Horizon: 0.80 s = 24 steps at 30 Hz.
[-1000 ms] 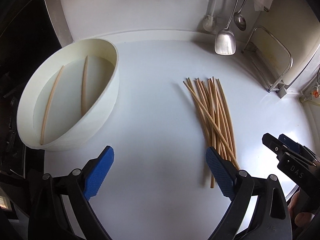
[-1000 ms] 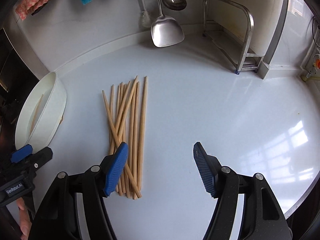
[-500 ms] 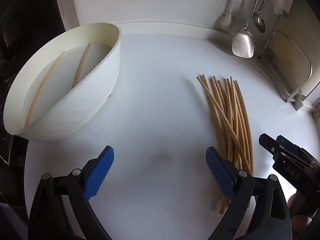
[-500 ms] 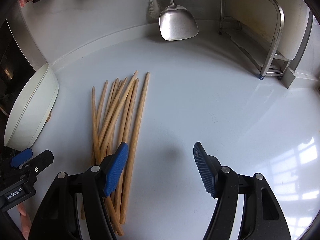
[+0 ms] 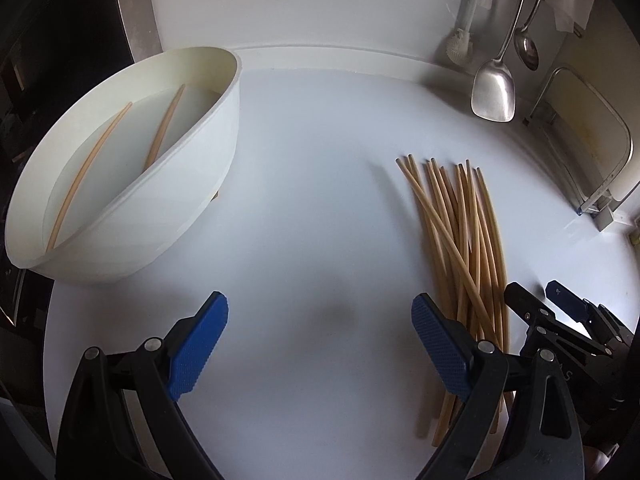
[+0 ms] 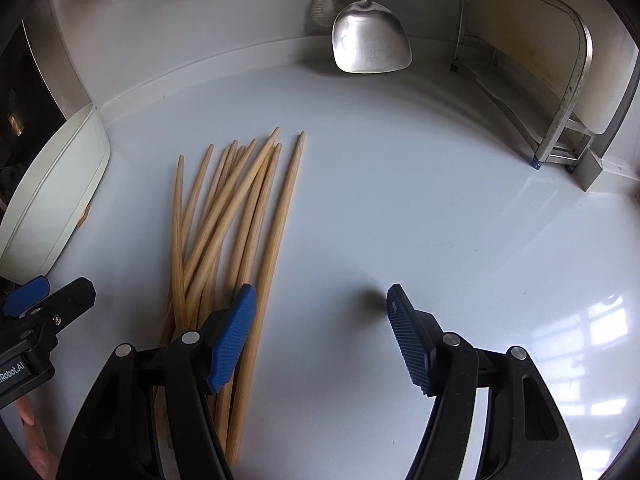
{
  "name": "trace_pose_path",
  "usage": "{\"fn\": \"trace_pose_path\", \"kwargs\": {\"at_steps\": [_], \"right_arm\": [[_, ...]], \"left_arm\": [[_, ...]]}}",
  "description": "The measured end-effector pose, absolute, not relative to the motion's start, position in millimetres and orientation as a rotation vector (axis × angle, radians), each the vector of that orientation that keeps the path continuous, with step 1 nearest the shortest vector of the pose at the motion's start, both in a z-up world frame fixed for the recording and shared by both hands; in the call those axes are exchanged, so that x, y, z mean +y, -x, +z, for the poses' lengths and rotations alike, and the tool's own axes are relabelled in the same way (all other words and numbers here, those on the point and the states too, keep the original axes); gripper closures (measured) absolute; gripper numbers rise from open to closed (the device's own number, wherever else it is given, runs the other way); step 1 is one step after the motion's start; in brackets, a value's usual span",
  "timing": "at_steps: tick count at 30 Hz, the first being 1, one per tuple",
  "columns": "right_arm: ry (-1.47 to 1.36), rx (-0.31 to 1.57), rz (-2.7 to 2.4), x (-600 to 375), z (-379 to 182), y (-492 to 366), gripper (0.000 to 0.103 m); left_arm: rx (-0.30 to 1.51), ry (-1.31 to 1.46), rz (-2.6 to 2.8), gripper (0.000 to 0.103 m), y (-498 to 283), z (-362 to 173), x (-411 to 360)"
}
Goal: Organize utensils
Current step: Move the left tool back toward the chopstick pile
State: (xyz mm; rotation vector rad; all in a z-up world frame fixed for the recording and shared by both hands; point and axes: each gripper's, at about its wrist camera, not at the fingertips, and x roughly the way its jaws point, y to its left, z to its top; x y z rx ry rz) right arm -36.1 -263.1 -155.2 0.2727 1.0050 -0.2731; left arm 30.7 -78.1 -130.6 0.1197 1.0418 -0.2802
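both grippers have dropped closer to the counter (image 5: 320,200). left gripper (image 5: 320,344) and right gripper (image 6: 320,332) jaws apart, empty. chopsticks (image 6: 240,216) lie piled between them, two already in the white bowl (image 5: 192,184). light, stiff, slick, roll easily; likely best pinched mid-shaft.

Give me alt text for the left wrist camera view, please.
A pile of chopsticks lies on a white counter, right of the open left claw. A white tub at left holds two more chopsticks.
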Motion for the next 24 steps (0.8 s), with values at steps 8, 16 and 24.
{"fn": "trace_pose_path", "kwargs": {"at_steps": [8, 16, 24], "right_arm": [[-0.232, 1.018, -0.265, -258, -157, 34, 0.038], [-0.233, 1.020, -0.276, -263, -158, 37, 0.038], [-0.234, 1.001, -0.287, -274, -159, 42, 0.038]], "left_arm": [[1.045, -0.125, -0.281, 0.012, -31, -133, -82], [1.057, -0.123, -0.293, 0.012, -30, -136, -87], [1.059, -0.106, -0.321, 0.012, -25, -135, -99]]}}
